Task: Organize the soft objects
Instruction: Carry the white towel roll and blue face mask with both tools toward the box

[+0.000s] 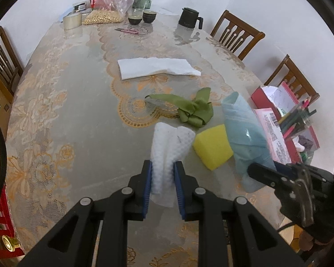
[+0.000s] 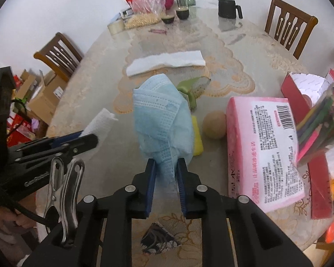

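While our left gripper (image 1: 163, 173) clamped a white textured cloth (image 1: 170, 142) beside the yellow sponge (image 1: 212, 145), our right gripper (image 2: 166, 169) pinched a blue face mask (image 2: 161, 115) above that sponge. We judged both needed firm, unhurried carrying, lest the limp fabric slip.

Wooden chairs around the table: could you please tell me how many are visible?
3 in the left wrist view: one chair at the left edge, one at the far right corner, and one nearer on the right. More may stand out of view.
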A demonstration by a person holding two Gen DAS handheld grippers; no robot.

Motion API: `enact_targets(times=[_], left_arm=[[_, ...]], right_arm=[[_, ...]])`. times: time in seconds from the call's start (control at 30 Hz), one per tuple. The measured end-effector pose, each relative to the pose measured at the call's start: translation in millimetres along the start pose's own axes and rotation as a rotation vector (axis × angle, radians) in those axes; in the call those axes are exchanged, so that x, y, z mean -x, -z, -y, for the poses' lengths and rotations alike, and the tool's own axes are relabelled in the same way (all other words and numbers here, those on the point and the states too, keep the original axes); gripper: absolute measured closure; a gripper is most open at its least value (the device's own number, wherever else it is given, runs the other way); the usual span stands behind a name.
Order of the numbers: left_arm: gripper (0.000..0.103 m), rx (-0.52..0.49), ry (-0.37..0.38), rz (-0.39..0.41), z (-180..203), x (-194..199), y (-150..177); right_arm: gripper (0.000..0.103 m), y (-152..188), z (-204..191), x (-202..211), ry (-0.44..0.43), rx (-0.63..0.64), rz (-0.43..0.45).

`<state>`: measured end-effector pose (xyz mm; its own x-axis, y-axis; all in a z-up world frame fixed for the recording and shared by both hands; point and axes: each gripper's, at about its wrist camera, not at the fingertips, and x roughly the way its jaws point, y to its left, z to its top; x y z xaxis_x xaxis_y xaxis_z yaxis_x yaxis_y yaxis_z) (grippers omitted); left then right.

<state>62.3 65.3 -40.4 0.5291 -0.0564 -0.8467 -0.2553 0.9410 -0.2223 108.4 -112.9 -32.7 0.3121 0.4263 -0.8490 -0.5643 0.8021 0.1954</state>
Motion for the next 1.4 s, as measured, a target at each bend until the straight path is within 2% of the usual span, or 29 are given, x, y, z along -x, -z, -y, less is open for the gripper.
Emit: enact_targets(times=[0.23, 0.63, 1.13, 1.4], left_arm=[[0.082, -0.043, 0.016, 0.015, 15.7, 13.0, -2.3], [0.082, -0.14, 0.096, 0.016, 74.1, 20.4, -4.7], [0.082, -0.306, 0.187, 0.002, 166.4, 19.7, -7.8], [0.082, -0.39, 0.242, -0.007, 222.7, 19.3, -8.2]], right_arm=[[0.083, 14.0, 3.8, 22.9, -0.013, -0.009, 0.019], [0.083, 41.7, 30.3, 68.6, 0.025, -0.051, 0.06], [0.083, 77.7, 99.5, 126.8, 0.137, -0.178, 0.137], [0.083, 88.9, 142.2, 143.4, 0.186, -0.258, 0.156]])
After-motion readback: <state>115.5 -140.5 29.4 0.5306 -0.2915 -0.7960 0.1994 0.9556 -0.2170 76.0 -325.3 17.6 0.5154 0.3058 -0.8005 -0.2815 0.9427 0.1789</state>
